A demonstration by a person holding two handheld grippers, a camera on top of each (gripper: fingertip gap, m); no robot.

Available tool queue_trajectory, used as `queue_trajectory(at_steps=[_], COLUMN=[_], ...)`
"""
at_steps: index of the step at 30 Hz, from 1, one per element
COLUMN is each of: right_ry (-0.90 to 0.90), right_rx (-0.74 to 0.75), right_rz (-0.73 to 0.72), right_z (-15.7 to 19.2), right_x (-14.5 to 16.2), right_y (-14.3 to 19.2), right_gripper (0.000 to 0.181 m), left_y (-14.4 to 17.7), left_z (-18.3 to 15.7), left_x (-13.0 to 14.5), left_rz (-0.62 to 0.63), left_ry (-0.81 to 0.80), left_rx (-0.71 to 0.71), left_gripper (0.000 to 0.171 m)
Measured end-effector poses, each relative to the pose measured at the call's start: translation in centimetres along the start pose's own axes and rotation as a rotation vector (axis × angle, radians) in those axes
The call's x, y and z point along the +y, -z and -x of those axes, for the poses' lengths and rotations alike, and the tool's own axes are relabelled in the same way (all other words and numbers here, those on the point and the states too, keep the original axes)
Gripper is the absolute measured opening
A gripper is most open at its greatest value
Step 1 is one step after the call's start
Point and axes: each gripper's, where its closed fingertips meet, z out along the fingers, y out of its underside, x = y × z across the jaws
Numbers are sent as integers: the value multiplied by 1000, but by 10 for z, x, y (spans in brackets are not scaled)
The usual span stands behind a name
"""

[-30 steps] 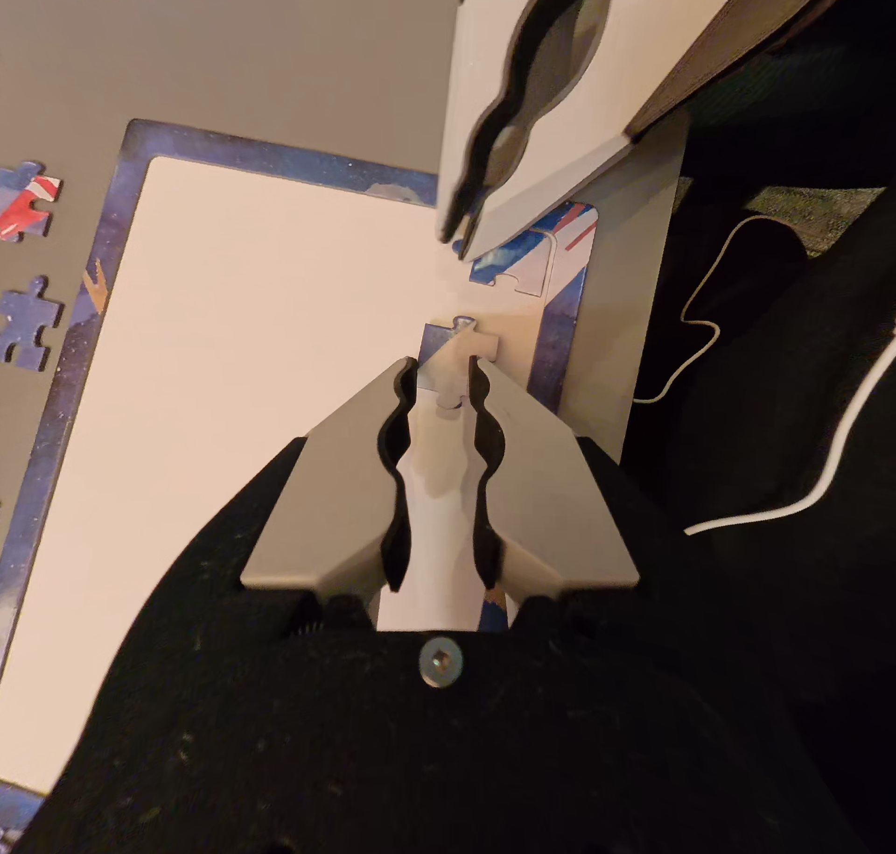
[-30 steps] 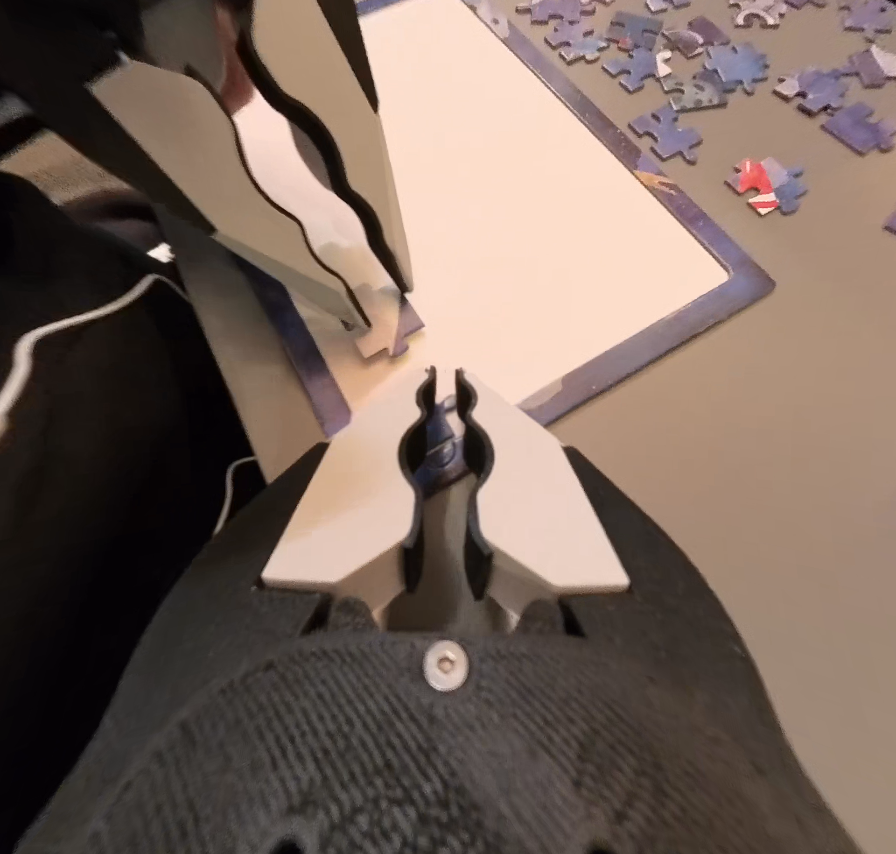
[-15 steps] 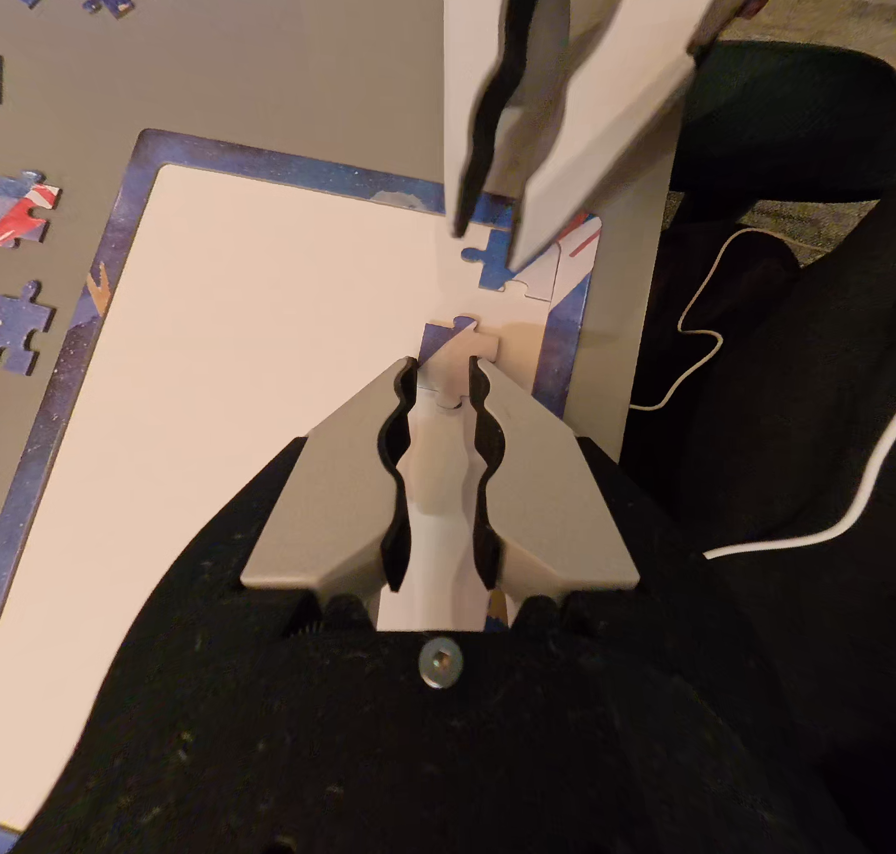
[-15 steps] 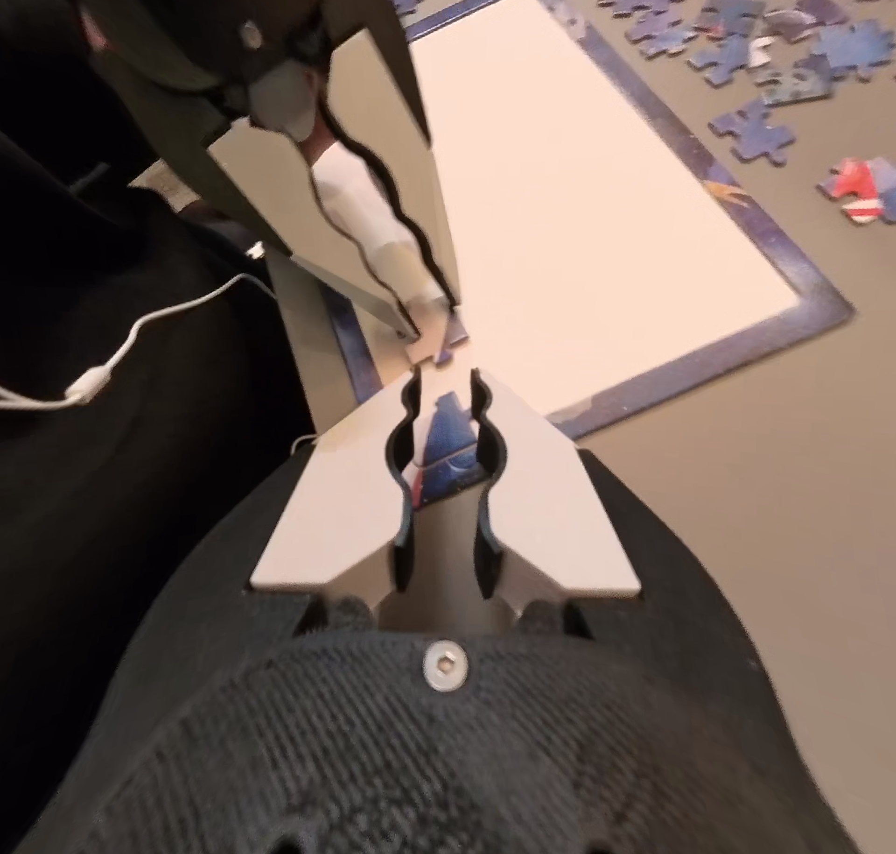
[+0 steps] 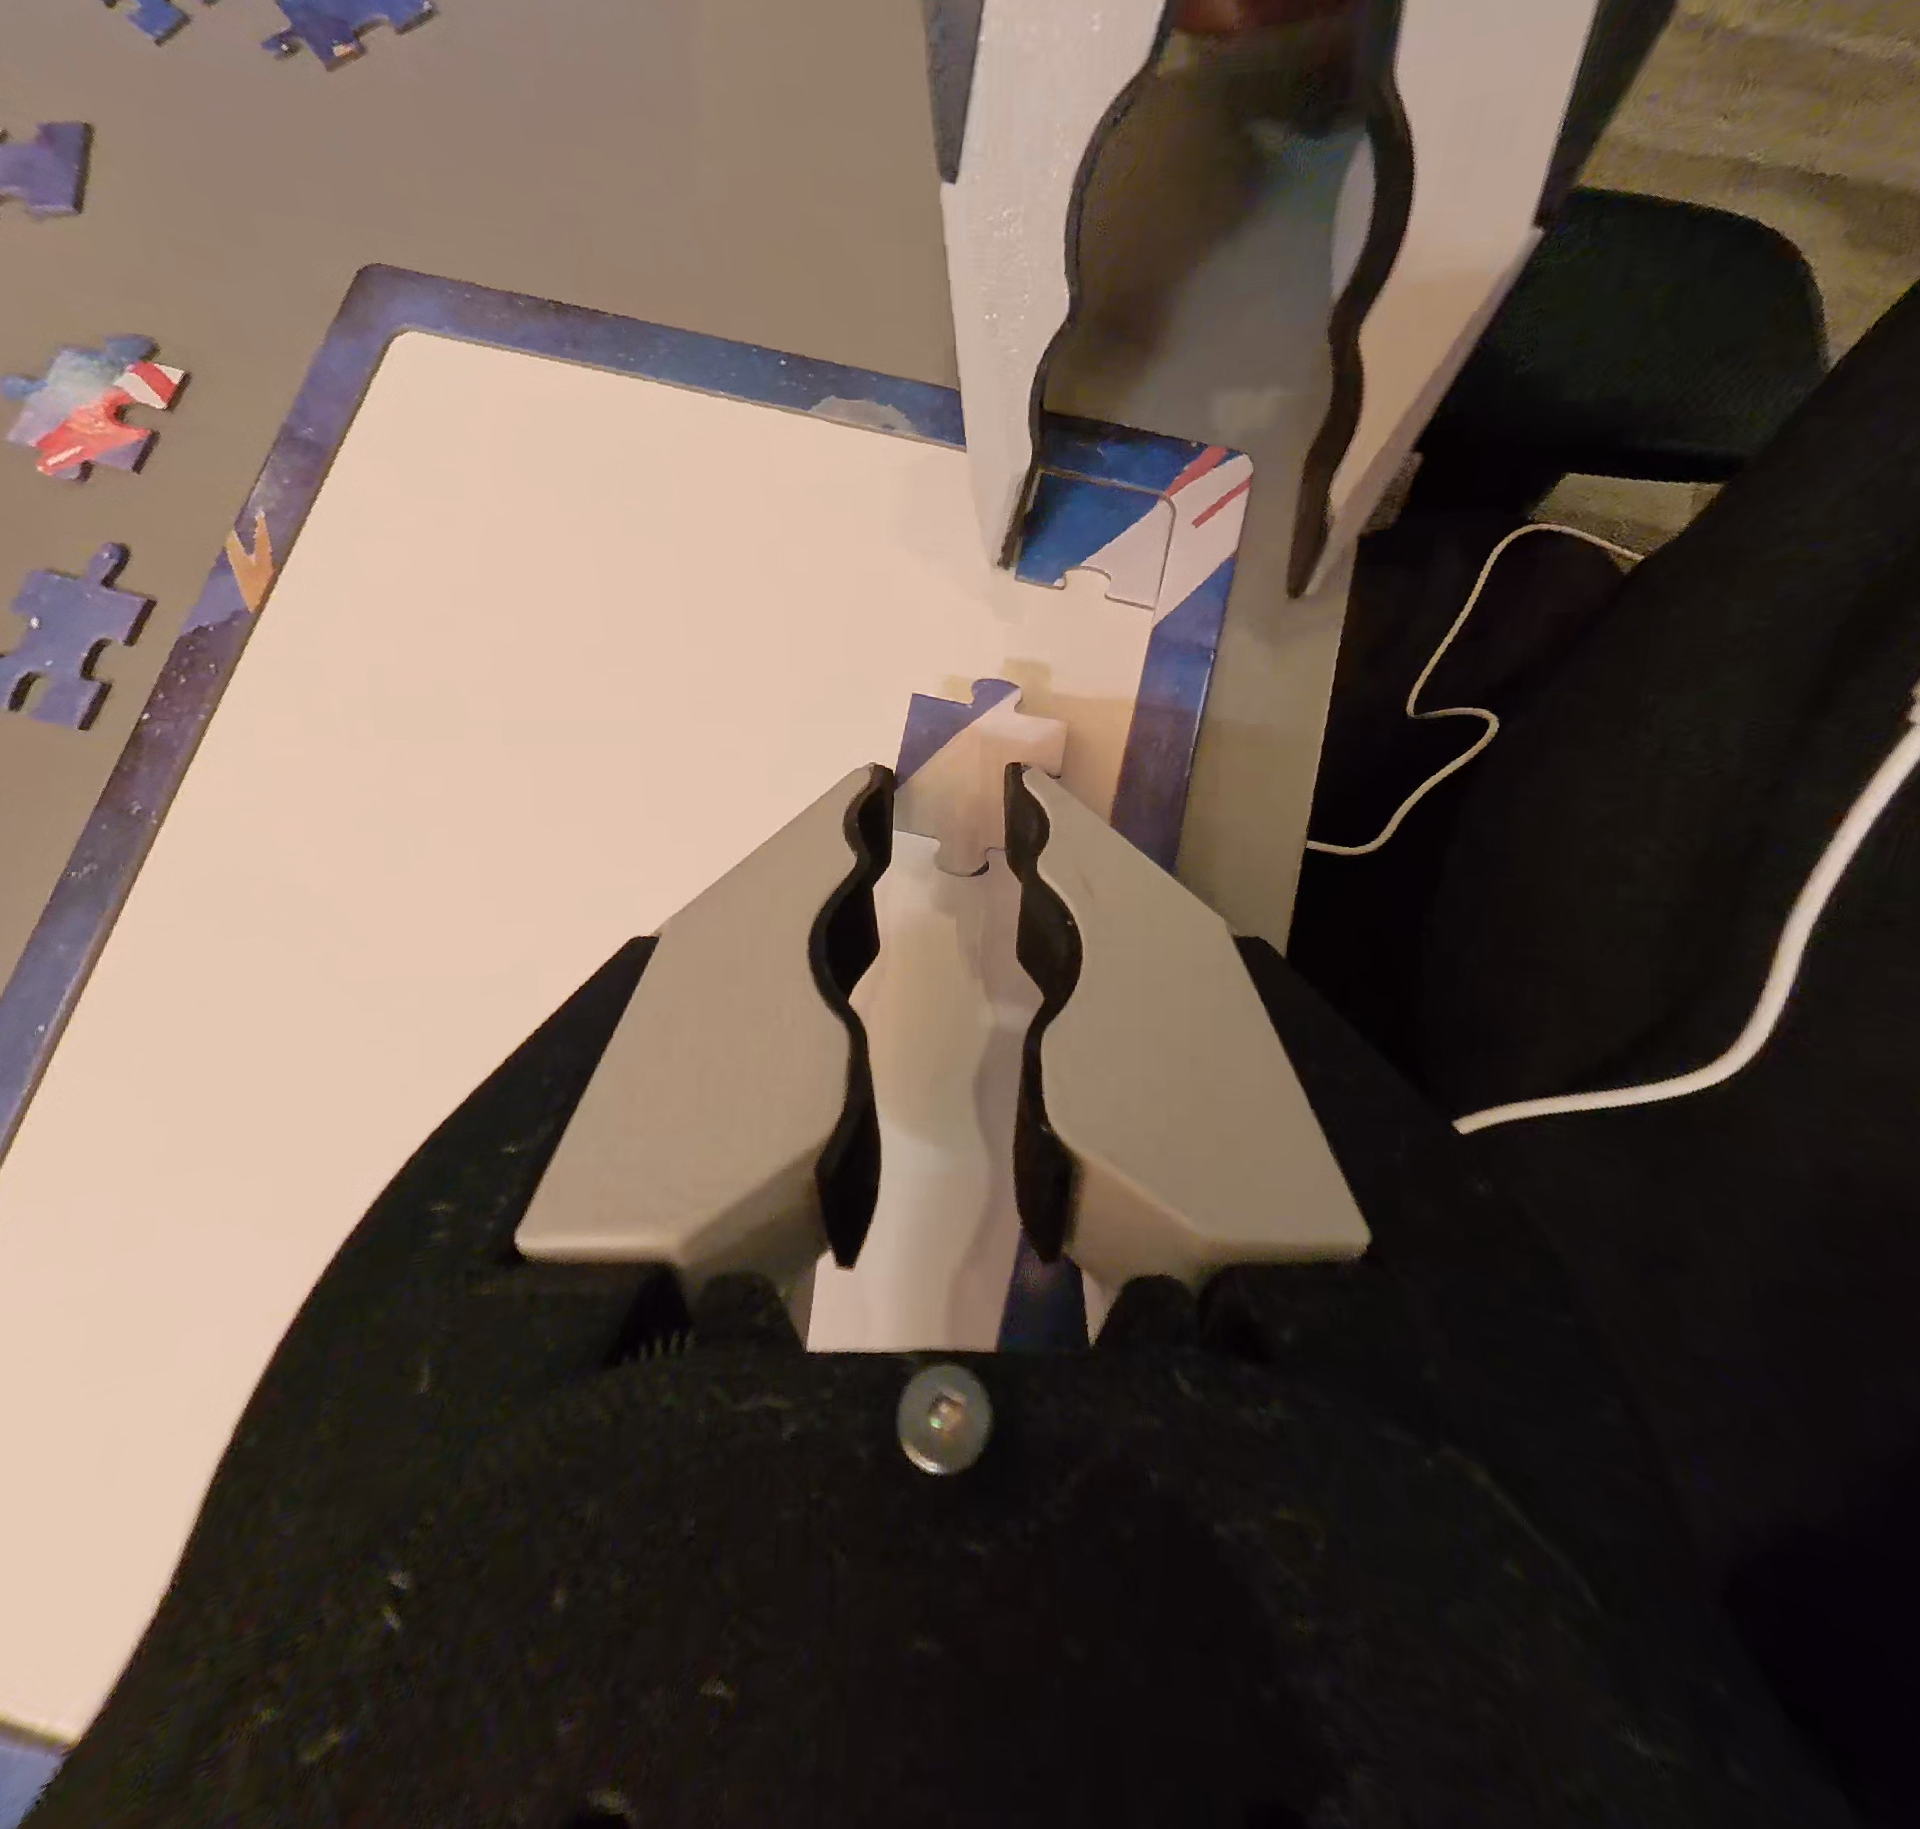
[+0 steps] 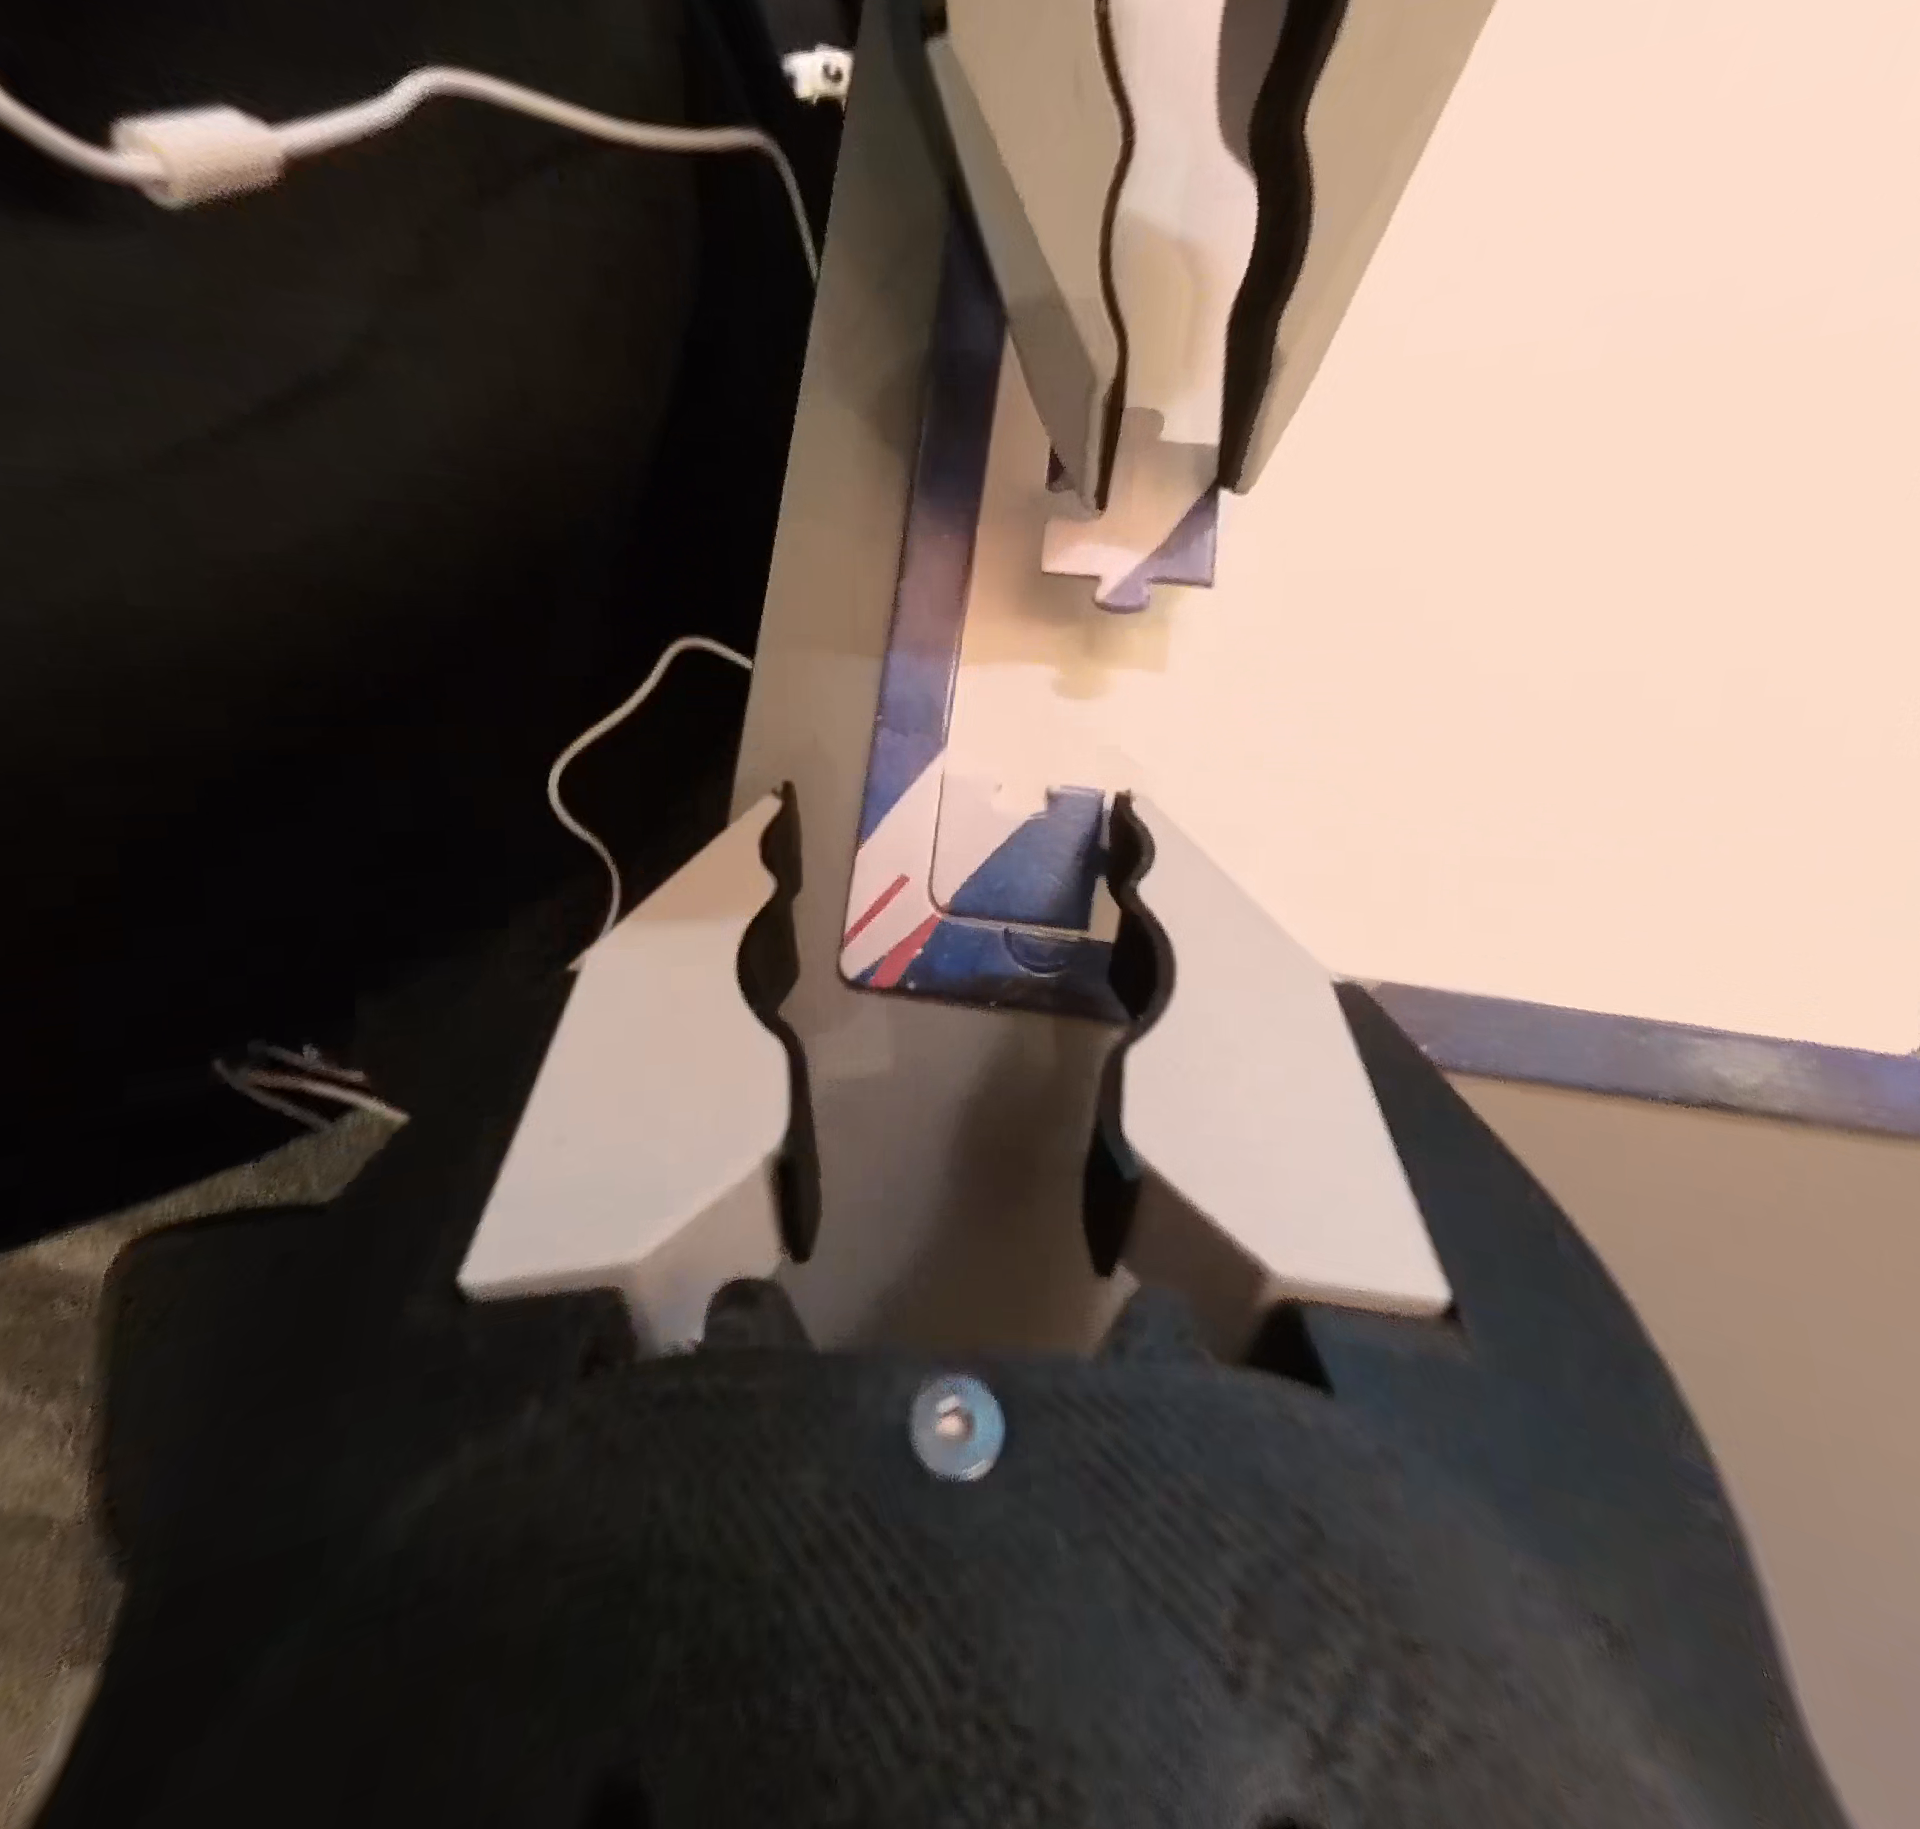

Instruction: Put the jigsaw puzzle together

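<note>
Grey tabletop (image 5: 644, 169) under everything, with the puzzle tray (image 5: 623, 366) sitting at its edge and my dark clothes and a white cable (image 5: 1455, 719) just past that edge.

Starting at my left claw (image 5: 948, 777): it's partly released, fingers a bit apart, tips straddling a blue-and-white piece (image 5: 982, 751) that lies flat on the tray's white board. Can't honestly say whether I'm pinching it or just sitting over it; it looks more like loose framing than a grip. That piece sits just beside the tray's near-edge border, its knob pointing toward the corner.

My right claw (image 6: 951, 803) is spread wide and holding nothing, hovering right over the tray corner where the corner piece (image 6: 1023, 870) is already seated in the frame.

What the next move hangs on: the loose piece lies in line with the corner piece along that border, a short bare gap of white board between them, knob facing the corner piece's notch. My left claw is the one on it, so I reckon it's a straight slide along the border toward my right claw. Main risk is it riding up over the seated one instead of locking.

Farther out, loose pieces (image 5: 78, 408) are scattered on the tabletop beyond the tray's far side.
</note>
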Motion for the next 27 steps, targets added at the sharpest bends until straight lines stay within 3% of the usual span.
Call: queue_trajectory(at_steps=[5, 11, 20, 27], right_ry=[59, 40, 63, 88], right_rx=[-60, -64, -25, -19], right_rz=[129, 153, 231, 240], right_z=[-5, -8, 4, 1], right_x=[6, 7, 15, 15], right_y=[4, 5, 8, 8], right_gripper=[45, 34, 60, 54], left_y=[4, 11, 13, 13], left_z=[-2, 0, 4, 1], left_x=[2, 2, 4, 0], left_rz=[-8, -35, -58, -74], left_ry=[1, 18, 34, 27], left_rx=[-2, -6, 8, 13], left_gripper=[22, 22, 22, 22])
